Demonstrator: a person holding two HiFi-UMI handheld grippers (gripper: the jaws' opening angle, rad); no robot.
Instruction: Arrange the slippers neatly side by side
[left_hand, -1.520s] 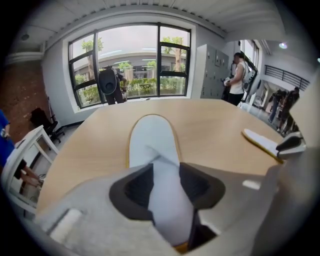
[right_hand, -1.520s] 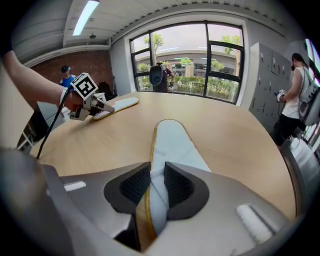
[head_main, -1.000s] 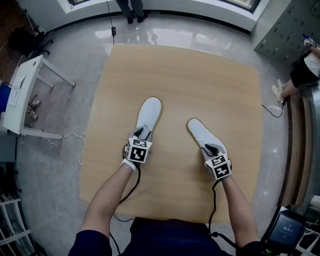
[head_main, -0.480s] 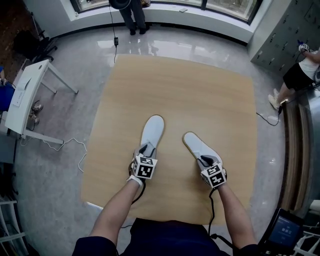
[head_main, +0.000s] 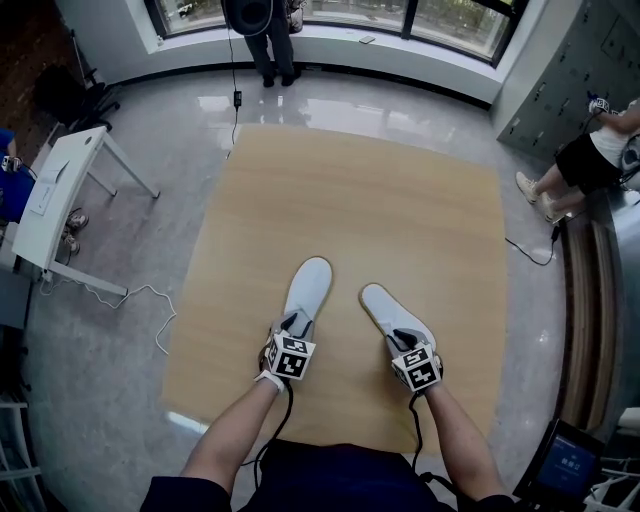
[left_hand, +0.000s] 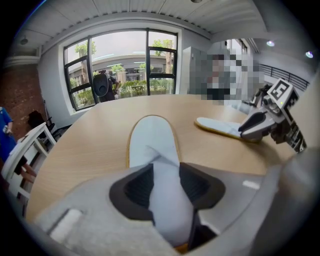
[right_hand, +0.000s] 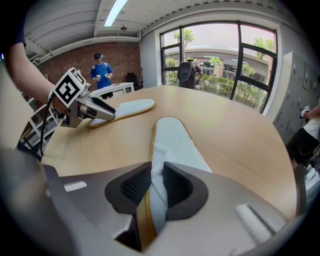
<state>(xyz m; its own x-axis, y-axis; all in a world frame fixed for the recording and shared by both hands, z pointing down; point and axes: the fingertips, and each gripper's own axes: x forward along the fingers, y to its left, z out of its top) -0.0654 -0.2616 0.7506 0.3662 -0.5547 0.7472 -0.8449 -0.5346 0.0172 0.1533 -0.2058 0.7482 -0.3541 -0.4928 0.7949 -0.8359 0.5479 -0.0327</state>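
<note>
**Item 1: left slipper** (head_main: 307, 287). White, with a tan sole edge. It lies flat on the table (head_main: 350, 190), lower centre of the head view, toe toward the top of the frame and leaning slightly right.

**Item 2: right slipper** (head_main: 384, 306). Same make, just right of item 1. Its toe angles to the upper left, toward the first slipper's toe. The two do not touch, and a strip of bare wood shows between them.

**Item 3: left tongs** (head_main: 291, 324). Clamped on the rear end of the left slipper. The jaws stand moderately wide, with a fold of white fabric filling the gap between the pads.

**Item 4: right tongs** (head_main: 401, 339). Clamped on the rear end of the right slipper. The jaws are narrow, pinching the thin sole edge and white fabric together.

**Surroundings.**
- Grey polished floor (head_main: 120, 330), with a loose white cable (head_main: 142, 296) at the left.
- White side desk (head_main: 52, 190) at the far left.
- Standing person (head_main: 262, 30) by the windows at the top.
- Seated person (head_main: 590, 150) at the upper right.
</note>
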